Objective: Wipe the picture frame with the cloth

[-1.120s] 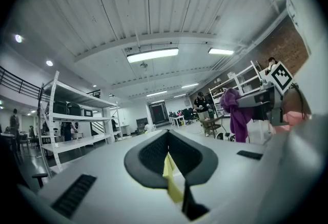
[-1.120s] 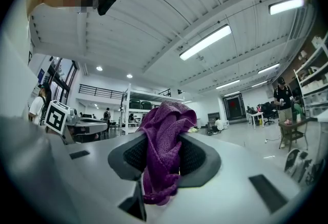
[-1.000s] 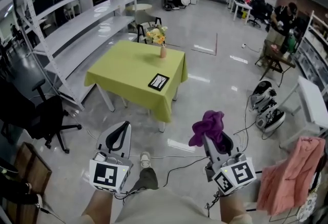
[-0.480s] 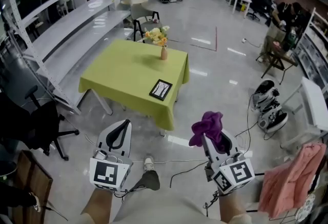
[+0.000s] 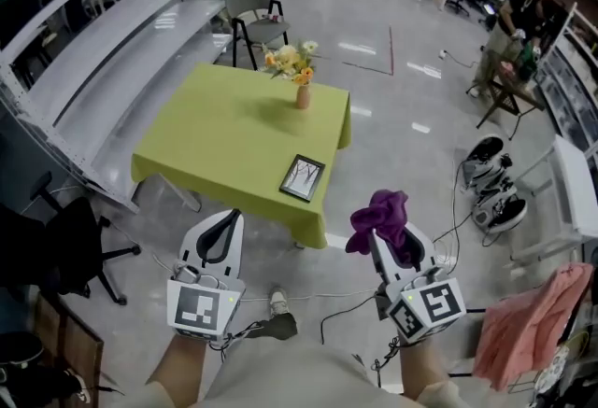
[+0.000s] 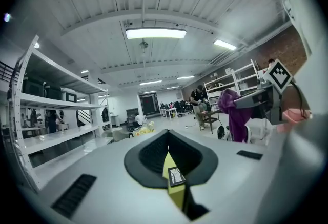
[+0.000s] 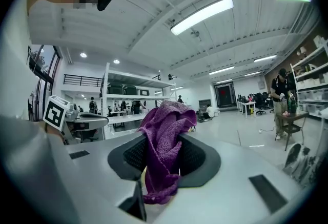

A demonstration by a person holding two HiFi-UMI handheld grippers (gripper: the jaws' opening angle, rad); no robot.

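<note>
over the last second the yellow-green counter (image 5: pixel 215 126) has slid closer and lower in the head view, so the person is walking up to it. the frame (image 5: pixel 303 177) lies flat near the counter's near right corner, a vase (image 5: pixel 302 96) of flowers standing further back, well apart from it. both grippers are carried in the same pose as before, low in front of the body and not yet over the counter.

the right gripper (image 5: pixel 385 243) has its fingers clamped on the purple cloth (image 5: pixel 378 219), which bunches above the tips and hangs below them in the right gripper view (image 7: pixel 165 151). the left gripper (image 5: pixel 224 233) has its fingers pressed together with nothing between them; the left gripper view looks past them at the counter and frame (image 6: pixel 176 176) ahead.

as i judge it, wiping has not begun: this is the approach, the cloth is ready, and the frame is untouched.

the only print i can see is the black-and-white square marker on each gripper's cube (image 5: pixel 198 309). there are no words, brands or labels. the picture in the frame shows thin dark lines, too small to read.
</note>
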